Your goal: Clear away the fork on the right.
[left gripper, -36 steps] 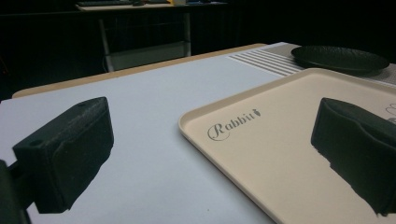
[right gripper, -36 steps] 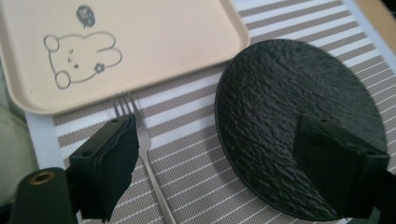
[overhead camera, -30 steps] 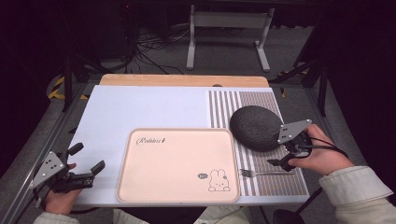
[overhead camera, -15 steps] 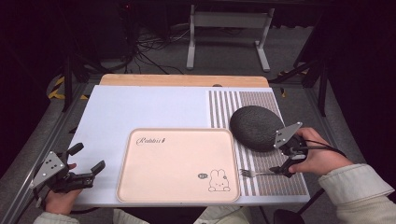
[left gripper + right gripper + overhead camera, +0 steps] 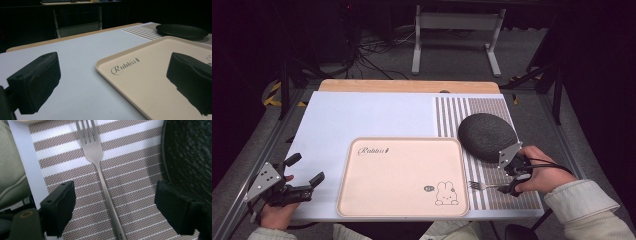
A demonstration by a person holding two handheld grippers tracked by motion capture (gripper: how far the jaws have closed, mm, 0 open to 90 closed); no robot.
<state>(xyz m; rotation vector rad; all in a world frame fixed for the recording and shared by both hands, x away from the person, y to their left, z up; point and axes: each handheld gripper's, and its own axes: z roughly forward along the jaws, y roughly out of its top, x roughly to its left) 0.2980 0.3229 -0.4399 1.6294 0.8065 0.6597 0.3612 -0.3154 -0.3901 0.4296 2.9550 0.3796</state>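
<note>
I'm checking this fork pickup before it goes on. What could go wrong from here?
1. The fork lies flat on the striped mat between the open jaws of the right hand-held gripper; its thin handle could slip or pivot as they close.
2. The dark plate sits right beside one jaw, so it might get nudged.

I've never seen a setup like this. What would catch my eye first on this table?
Probably the big pale pink tray with a little rabbit drawing, lying at the near middle of the table. To its right, on a striped placemat, sit a dark round plate and a metal fork, with the open right gripper poised over the fork's handle. The left gripper waits open at the near left corner.
</note>
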